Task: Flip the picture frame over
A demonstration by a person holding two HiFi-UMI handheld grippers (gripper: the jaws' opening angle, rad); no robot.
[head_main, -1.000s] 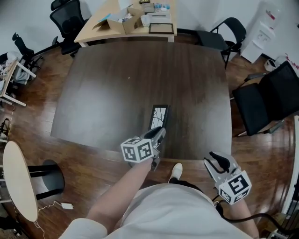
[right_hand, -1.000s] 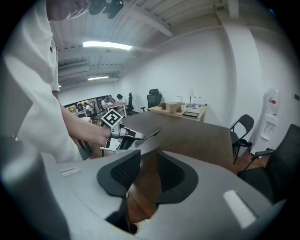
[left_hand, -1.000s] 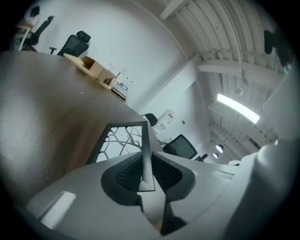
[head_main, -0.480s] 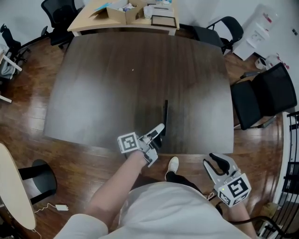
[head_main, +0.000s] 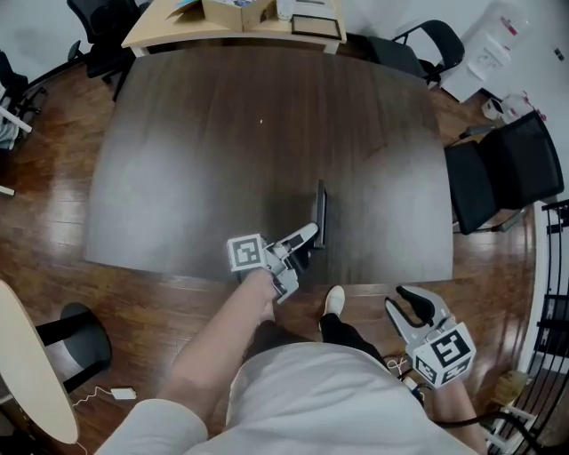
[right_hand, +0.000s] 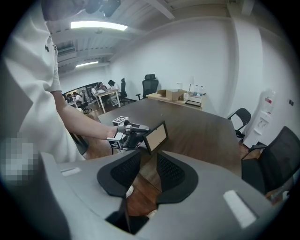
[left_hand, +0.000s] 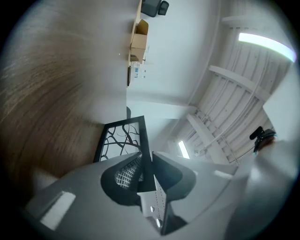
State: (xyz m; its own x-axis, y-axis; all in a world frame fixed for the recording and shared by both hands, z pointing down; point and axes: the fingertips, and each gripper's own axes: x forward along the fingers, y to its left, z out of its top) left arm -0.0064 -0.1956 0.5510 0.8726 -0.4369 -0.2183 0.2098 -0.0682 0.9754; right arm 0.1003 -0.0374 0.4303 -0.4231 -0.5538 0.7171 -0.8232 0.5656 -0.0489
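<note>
Picture frame (head_main: 321, 209) on edge by near table (head_main: 382, 258) rim, pinched in left gripper (head_main: 307, 243) fingers; right gripper (right_hand: 149, 161) fingers apart, empty

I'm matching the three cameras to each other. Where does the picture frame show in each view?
Head view: picture frame edge-on, lower centre, held by the left tool.
Left gripper view: frame lower centre, between the shut jaws.
Right gripper view: frame at centre, plain tan side showing.
Shared landmark: the cardboard box at the far end.

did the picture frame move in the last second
Yes. The picture frame has tipped up onto its edge on the dark table, in the left gripper.
</note>
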